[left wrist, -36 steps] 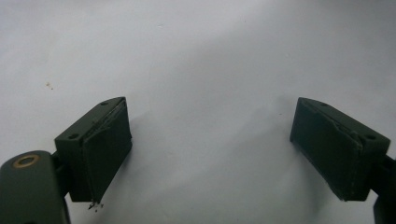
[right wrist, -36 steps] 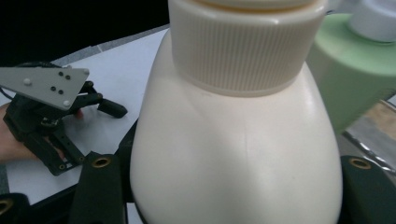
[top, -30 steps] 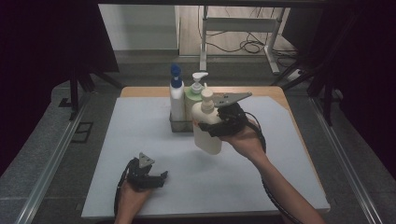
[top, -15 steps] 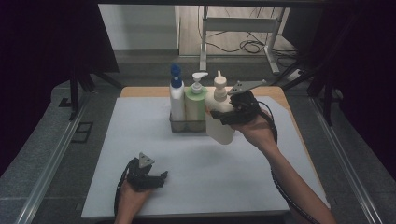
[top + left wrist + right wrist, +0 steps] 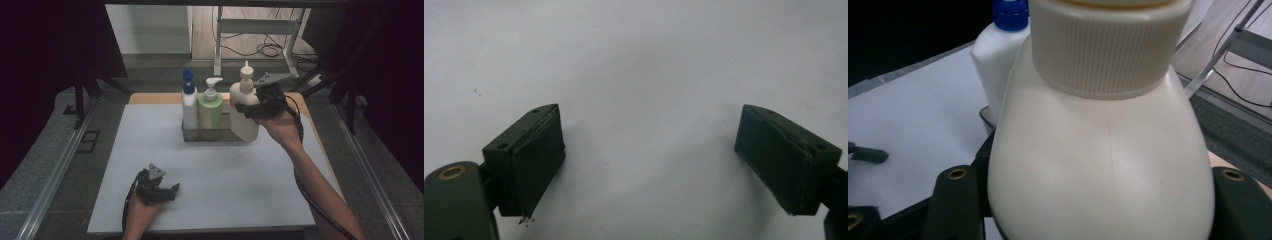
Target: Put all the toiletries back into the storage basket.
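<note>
My right gripper (image 5: 246, 111) is shut on a cream pump bottle (image 5: 243, 117), held upright just above the right end of a clear rack (image 5: 202, 134). The right gripper view looks at the bottle (image 5: 1103, 150) up close, with its ribbed collar at the top. In the rack stand a white bottle with a blue cap (image 5: 189, 102) and a green pump bottle (image 5: 210, 109). The white bottle (image 5: 995, 60) peeks out behind the cream one. My left gripper (image 5: 172, 189) rests on the white mat (image 5: 150, 145) near the front edge, open, with nothing between its pads (image 5: 536, 155).
The white mat covers a wooden table whose edge (image 5: 150, 98) shows at the back. Metal rails (image 5: 60, 165) run along both sides. A metal stand (image 5: 260, 30) and cables lie on the floor beyond the table.
My right gripper has carried the cream bottle up and toward the back right, from in front of the rack to its right end. The left gripper has stayed put.
</note>
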The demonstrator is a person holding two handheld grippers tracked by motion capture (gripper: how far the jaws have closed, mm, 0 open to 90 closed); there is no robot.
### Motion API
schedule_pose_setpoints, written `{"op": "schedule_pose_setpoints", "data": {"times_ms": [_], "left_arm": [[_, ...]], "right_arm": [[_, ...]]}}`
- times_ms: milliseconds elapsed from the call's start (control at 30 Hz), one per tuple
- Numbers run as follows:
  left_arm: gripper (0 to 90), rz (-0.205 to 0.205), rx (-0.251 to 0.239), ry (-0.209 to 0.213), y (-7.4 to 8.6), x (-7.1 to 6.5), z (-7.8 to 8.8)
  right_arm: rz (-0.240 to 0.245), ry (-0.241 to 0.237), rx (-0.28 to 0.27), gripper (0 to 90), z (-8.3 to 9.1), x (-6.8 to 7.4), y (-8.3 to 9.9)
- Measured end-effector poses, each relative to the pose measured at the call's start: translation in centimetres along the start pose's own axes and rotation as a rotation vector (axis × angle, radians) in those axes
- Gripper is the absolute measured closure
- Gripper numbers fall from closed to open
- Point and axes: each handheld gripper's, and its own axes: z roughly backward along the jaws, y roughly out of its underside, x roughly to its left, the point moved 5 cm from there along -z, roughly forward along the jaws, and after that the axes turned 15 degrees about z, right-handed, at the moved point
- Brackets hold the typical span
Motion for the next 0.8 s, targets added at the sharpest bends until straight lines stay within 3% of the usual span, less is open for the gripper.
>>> {"op": "schedule_pose_setpoints", "data": {"times_ms": [400,800], "left_arm": [[12.3,0.001,-0.002,0.001,0.0,0.0,0.0],[12.3,0.001,-0.002,0.001,0.0,0.0,0.0]], "right_arm": [[-0.014,0.040,0.003,38.1,-2.1,-2.1,-0.6],[-0.027,0.063,-0.001,38.1,-4.2,-3.2,-0.9]]}}
